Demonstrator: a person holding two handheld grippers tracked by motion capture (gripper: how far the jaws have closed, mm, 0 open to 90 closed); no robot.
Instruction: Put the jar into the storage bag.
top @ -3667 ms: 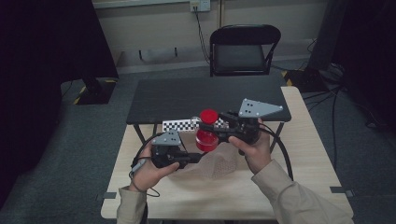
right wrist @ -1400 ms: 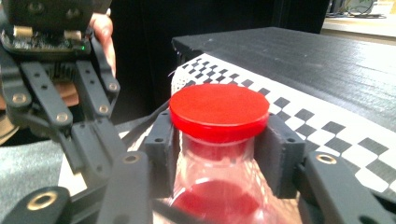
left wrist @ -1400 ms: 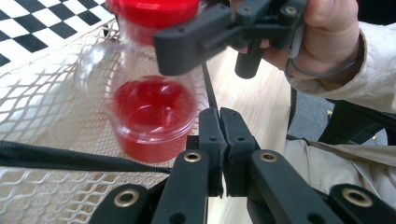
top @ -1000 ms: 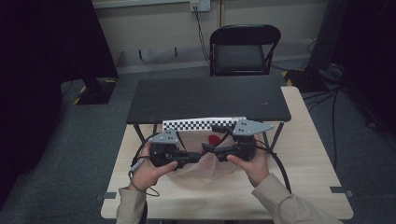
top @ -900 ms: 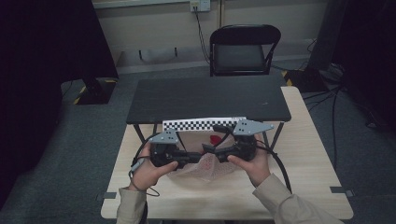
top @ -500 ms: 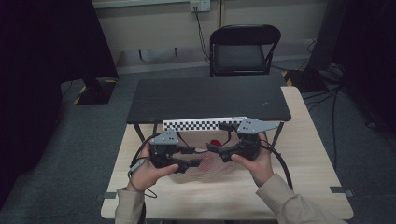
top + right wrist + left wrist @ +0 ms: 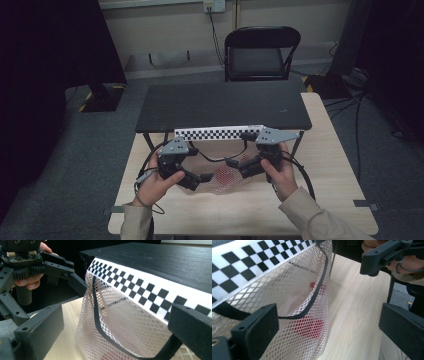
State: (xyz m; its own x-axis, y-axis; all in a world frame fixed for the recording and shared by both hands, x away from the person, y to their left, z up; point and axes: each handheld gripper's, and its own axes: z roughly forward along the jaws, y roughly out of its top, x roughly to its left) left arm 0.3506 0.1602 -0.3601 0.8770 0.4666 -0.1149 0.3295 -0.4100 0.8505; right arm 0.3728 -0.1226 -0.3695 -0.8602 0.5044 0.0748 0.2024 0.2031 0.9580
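Observation:
A white mesh bag (image 7: 220, 167) with a black cord rim lies slumped on the wooden table (image 7: 320, 150), with a red object (image 7: 226, 175) inside it. My left gripper (image 7: 201, 179) stands at the bag's left side, and its jaws have just been opening. In the left gripper view the left gripper (image 7: 328, 336) is open, the mesh bag (image 7: 287, 297) and red object (image 7: 308, 326) loose between the jaws. My right gripper (image 7: 234, 166) at the bag's right has also just been opening. The right gripper (image 7: 116, 340) is open around the bag's rim (image 7: 96, 315), not pressing it.
A checkered strip (image 7: 217, 132) runs along the front edge of a black table (image 7: 222, 105) just behind the bag. A black folding chair (image 7: 260, 50) stands beyond it. Cables trail from both grippers over the wood.
The red object went from above the bag into it. Both grippers, shut on the bag's rim a second ago, have opened and let go. The bag has sagged onto the table.

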